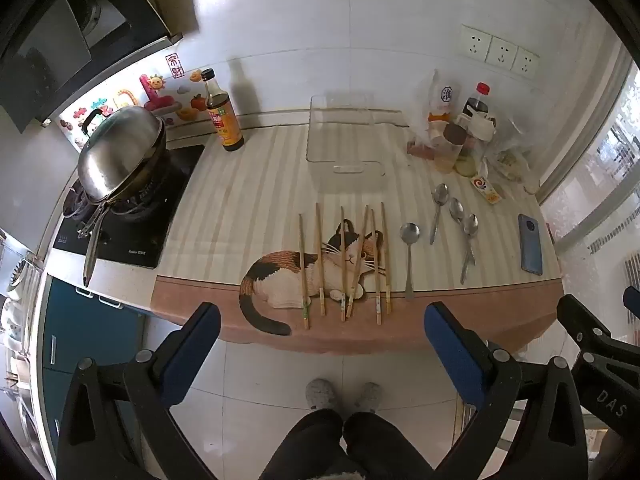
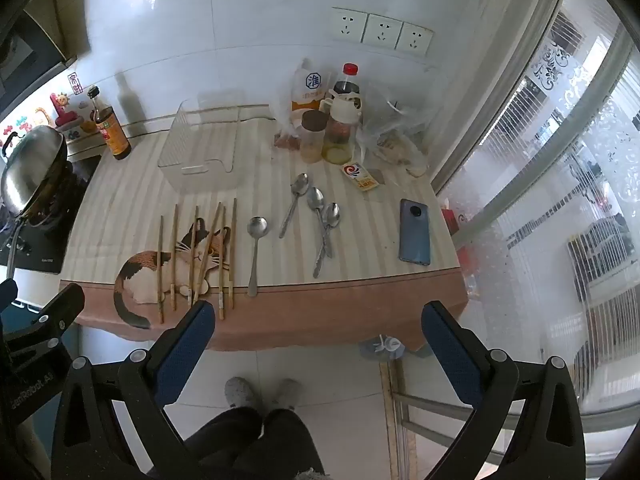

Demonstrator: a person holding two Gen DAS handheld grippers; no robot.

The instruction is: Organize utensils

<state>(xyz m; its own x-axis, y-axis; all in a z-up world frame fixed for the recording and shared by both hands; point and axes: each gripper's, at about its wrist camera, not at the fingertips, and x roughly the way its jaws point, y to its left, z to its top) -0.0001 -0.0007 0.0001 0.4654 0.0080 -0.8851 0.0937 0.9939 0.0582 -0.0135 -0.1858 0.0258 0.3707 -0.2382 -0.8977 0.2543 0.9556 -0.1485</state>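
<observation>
While I hold both tools back from the near edge of the table (image 1: pixel 460 312), my left gripper (image 1: pixel 322 334) has its blue-padded fingers (image 1: pixel 192 354) spread wide, with nothing between them and touching nothing. Far left on the stove sits a steel wok (image 1: pixel 120 152), and a dark sauce bottle (image 1: pixel 222 114) stands just right of it at the back. Six chopsticks (image 1: pixel 344 262) lie side by side across the cat picture on the cloth, running near to far, with two of them crossing near the middle. Beyond them, toward the wall, stands a clear plastic bin (image 1: pixel 342 136). Right of the chopsticks lies one round-bowled spoon (image 2: pixel 256 250), apart from the others; further right three more spoons (image 2: pixel 318 218) lie close together, the handles of two of them overlapping. A cluster of jars and bags (image 2: pixel 340 120) sits at the far right, and a blue phone (image 2: pixel 416 232) lies face down near the right edge. My right gripper (image 2: pixel 318 334) hangs over the floor before the table, its fingers (image 2: pixel 452 352) just as wide apart and holding nothing.
</observation>
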